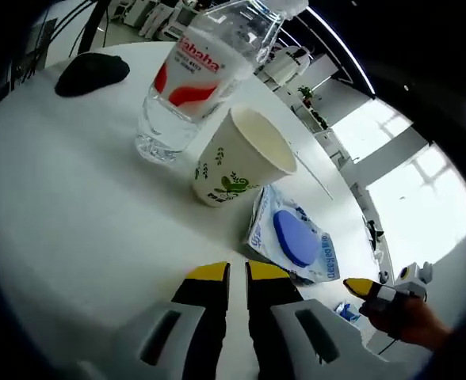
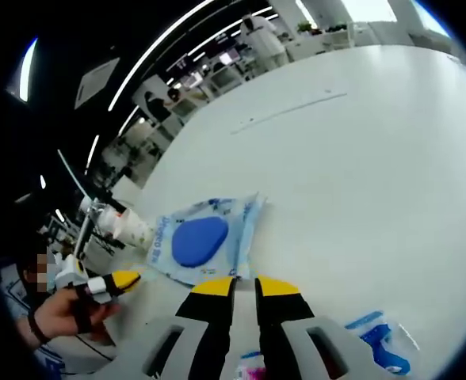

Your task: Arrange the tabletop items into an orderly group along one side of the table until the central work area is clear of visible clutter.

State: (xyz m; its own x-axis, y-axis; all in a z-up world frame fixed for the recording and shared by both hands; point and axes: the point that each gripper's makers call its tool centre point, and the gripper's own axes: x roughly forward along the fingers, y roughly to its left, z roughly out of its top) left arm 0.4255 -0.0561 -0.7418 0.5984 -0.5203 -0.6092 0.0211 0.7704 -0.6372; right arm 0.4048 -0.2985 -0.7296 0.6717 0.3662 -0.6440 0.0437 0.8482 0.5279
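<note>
A clear water bottle with a red label stands on the white table, a leaf-printed paper cup just in front of it. A blue and white wipes packet lies flat beside the cup. My left gripper is shut and empty, low over the table just short of the packet. The right gripper view has the same packet right ahead of my right gripper, which is shut with nothing in it. Cup and bottle appear small beyond the packet.
A black lump lies at the table's far side behind the bottle. A small blue and white sachet lies by my right jaws. The person's hand holds the left gripper at the left of the right gripper view.
</note>
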